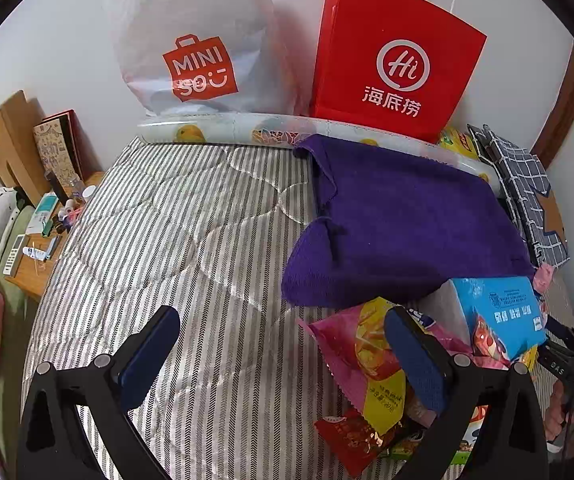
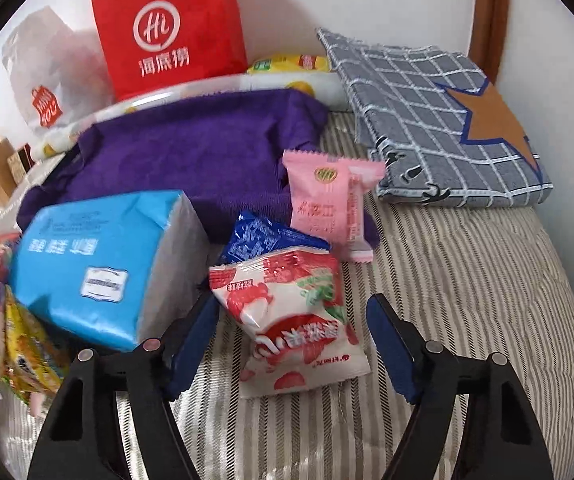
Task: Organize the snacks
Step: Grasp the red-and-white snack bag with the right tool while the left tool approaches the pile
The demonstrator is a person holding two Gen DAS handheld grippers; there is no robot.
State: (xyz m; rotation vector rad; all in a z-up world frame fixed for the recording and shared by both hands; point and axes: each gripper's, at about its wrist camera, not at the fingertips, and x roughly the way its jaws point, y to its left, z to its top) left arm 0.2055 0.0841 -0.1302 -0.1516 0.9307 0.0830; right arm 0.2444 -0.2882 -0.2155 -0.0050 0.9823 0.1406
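Snacks lie heaped on the striped quilt (image 2: 467, 280) beside the purple towel (image 2: 207, 152). Right gripper (image 2: 291, 340), jaws spread, straddles the strawberry packet (image 2: 291, 320): lower squarely, pinch its middle. Left gripper (image 1: 283, 356), jaws spread, holds nothing.

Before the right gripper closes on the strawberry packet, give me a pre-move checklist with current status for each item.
1. Right gripper open: ok.
2. Strawberry snack packet between its fingers: ok.
3. Packet free of neighbours: not ok, its top overlaps the blue wrapper.
4. Blue tissue pack clear of the left-hand finger: cannot tell, very close.
5. Left gripper open and empty: ok.
6. Red Haidilao bag upright by the wall: ok.
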